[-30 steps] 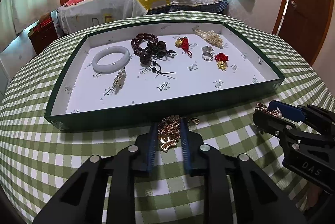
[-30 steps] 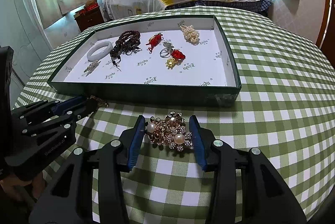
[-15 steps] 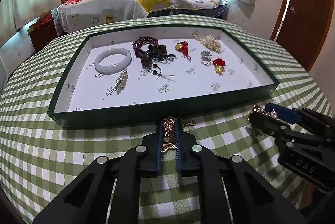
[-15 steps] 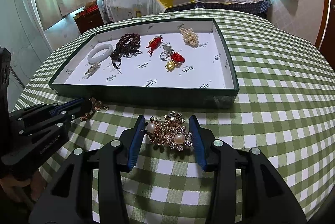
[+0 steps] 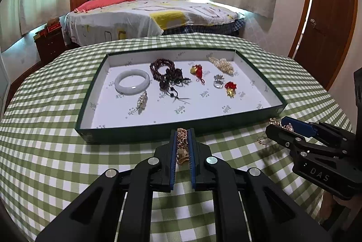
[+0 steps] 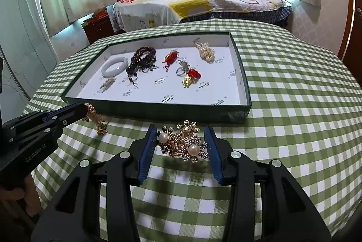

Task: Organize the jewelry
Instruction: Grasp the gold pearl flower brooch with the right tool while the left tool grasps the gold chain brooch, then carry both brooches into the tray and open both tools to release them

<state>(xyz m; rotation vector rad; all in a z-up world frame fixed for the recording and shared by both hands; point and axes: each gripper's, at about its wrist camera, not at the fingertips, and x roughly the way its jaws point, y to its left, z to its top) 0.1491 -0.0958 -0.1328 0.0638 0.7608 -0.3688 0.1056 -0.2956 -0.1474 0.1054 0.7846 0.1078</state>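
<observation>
Left wrist view: left gripper (image 5: 182, 147) clamped on gold chain (image 5: 181, 144), just short of tray (image 5: 144, 130) near wall. Bare checked tablecloth (image 5: 45, 151) wide to left and in front; table edge curving off at both sides. Right gripper (image 5: 285, 127) at far right, "DAS" legible on its body, brooch (image 5: 276, 123) partly hidden between its fingers. In tray: bangle (image 5: 132, 81), dark beads (image 5: 168, 74), ring (image 5: 218, 82), pearls (image 5: 222, 63), two red-gold charms, small clip; right front floor of tray bare. Printed marks on tray lining, unreadable.

Right wrist view: right gripper (image 6: 182, 147) closed on pearl brooch (image 6: 184, 143), pads touching its sides, before tray (image 6: 245, 86) front wall. Open cloth (image 6: 294, 106) to right. Left gripper (image 6: 77, 113) at left, chain (image 6: 97, 119) hanging from it; "GenRobot.AI" on its body.
</observation>
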